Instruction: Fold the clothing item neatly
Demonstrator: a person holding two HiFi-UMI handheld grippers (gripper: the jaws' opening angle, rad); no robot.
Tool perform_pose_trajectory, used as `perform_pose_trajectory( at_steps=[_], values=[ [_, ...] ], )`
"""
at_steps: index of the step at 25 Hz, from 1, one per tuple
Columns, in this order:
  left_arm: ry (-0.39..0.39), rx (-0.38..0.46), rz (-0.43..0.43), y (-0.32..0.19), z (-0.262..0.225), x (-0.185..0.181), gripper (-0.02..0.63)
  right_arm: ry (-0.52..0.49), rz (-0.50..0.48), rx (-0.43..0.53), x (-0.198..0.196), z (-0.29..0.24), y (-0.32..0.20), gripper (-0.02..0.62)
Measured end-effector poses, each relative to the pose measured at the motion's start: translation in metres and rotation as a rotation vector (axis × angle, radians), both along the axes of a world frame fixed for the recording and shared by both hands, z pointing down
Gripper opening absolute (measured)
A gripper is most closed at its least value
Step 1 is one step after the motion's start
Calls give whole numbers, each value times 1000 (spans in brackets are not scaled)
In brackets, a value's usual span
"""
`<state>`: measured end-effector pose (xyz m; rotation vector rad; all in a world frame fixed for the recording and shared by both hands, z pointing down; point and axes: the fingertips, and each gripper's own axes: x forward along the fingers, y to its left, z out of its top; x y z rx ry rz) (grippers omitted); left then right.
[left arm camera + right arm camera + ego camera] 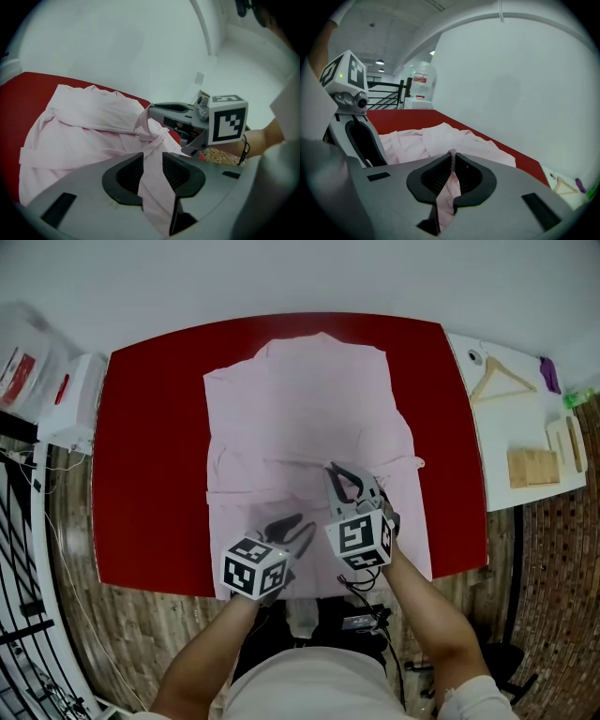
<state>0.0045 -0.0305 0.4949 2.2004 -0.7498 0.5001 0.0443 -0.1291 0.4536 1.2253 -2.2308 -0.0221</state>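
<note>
Biggest thing we see is the red table (150, 427), filling the middle of the head view. The pink shirt (309, 409) lies spread on it, dead centre. Its collar end points to the top of the frame and its lower edge reaches the table's near edge at the bottom. Along the right edge of the frame we've got a white side table (497, 427), butted right up against the red one. Our left gripper (302, 524) sits low and centre over the shirt's lower part, and it's clamped on a wide band of pink cloth that fills the gap between its pads. Our right gripper (339, 472) is just beside it to the right, pinched nearly closed on a thin ridge of the same shirt, and the fabric bunches between the two. On the side table we spot a wooden hanger (502, 379) at upper right, with some wooden blocks (532, 467) below it.
</note>
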Motion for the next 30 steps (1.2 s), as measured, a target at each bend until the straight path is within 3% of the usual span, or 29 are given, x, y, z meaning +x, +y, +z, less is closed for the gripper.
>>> perform_pose_trajectory(
  at_steps=[14, 19, 30],
  values=[
    [-2, -30, -90, 12, 8, -54, 129, 120, -178, -179, -51, 92, 8, 37],
    [-5, -37, -114, 16, 10, -72, 129, 105, -250, -243, -68, 100, 20, 106],
    [-9, -38, -115, 28, 10, -104, 129, 109, -179, -260, -59, 94, 16, 187]
  ],
)
